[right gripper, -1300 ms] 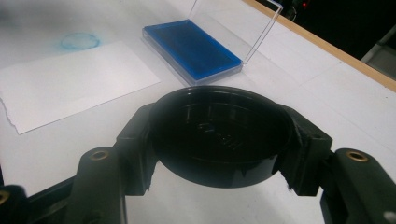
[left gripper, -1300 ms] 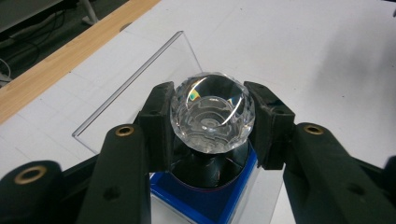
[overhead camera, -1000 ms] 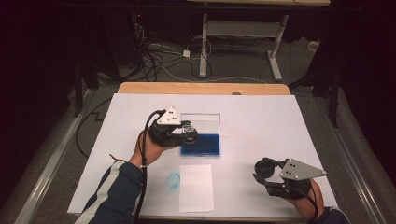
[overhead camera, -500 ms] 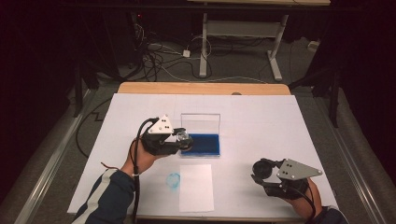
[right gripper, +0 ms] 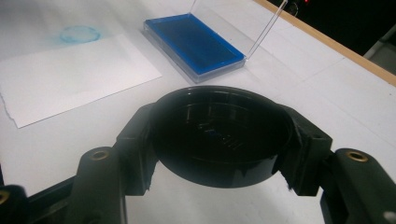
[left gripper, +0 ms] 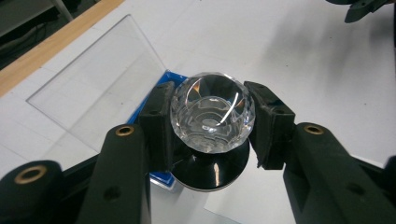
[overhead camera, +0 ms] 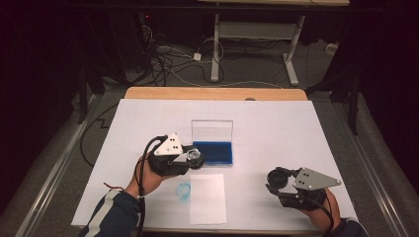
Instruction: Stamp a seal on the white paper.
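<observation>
High view: left gripper (overhead camera: 193,159) clamping a faceted crystal stamp (overhead camera: 195,155) just beside the near left corner of the blue ink pad (overhead camera: 213,152), lying in a clear case with its lid standing upright. Right gripper (overhead camera: 276,181) clamping a round black cap (overhead camera: 277,177) well apart, near the right front of the white surface (overhead camera: 276,128). Lying between them, a white paper sheet (overhead camera: 208,198), with a faint blue ring print (overhead camera: 183,189) just left of it.

Left gripper view: squeezing the crystal stamp (left gripper: 212,112) from both sides, pads pressing on its glassy, many-faceted ball; glossy black round base showing beneath, hanging over the edge of the ink pad (left gripper: 164,79).

Right gripper view: gripping the black cap (right gripper: 219,133), a shallow, smooth plastic cup with a ribbed inside, open side facing up. Lying beyond, the matte paper sheet (right gripper: 74,74), the ring print (right gripper: 79,33) and the ink pad (right gripper: 194,44).
</observation>
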Tool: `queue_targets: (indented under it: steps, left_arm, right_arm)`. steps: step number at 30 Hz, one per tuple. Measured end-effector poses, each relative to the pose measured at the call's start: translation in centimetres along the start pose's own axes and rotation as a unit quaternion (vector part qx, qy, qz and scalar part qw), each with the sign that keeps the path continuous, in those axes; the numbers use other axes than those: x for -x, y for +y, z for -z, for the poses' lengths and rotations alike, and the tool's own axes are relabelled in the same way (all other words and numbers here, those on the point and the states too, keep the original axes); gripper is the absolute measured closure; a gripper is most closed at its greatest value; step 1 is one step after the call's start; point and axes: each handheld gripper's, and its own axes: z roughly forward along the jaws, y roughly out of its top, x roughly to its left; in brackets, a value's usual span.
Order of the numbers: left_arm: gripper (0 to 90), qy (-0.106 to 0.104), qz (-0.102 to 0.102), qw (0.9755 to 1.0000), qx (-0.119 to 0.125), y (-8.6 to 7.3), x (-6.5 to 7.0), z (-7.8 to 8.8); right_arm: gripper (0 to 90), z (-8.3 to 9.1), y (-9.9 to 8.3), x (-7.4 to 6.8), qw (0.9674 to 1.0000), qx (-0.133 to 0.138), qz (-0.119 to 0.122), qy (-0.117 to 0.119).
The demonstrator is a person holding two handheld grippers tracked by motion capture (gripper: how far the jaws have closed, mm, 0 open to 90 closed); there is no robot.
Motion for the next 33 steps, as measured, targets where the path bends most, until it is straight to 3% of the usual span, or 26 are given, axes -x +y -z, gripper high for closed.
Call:
queue_targets:
  steps: [6, 13, 22, 33]
  left_arm:
    - [54.2, -0.009, -0.004, 0.9999, 0.011, -0.1, 0.8, 0.6]
    - [54.2, -0.025, -0.017, 0.9995, 0.007, -0.2, 2.2, 0.8]
    - [54.2, -0.045, -0.027, 0.9986, -0.004, -0.7, 3.6, 0.1]
    - [54.2, -0.066, -0.025, 0.9975, 0.0, -1.2, 4.9, -0.9]
  right_arm:
    - [38.6, 0.1, 0.1, -0.2, 1.0, 0.0, 0.004, -0.001]
    - [38.5, 0.0, 0.1, -0.2, 1.0, -0.001, 0.003, 0.0]
    - [38.5, 0.0, 0.1, -0.1, 1.0, -0.001, 0.004, -0.003]
    - [38.5, 0.2, 0.1, -0.2, 1.0, -0.001, 0.004, -0.006]
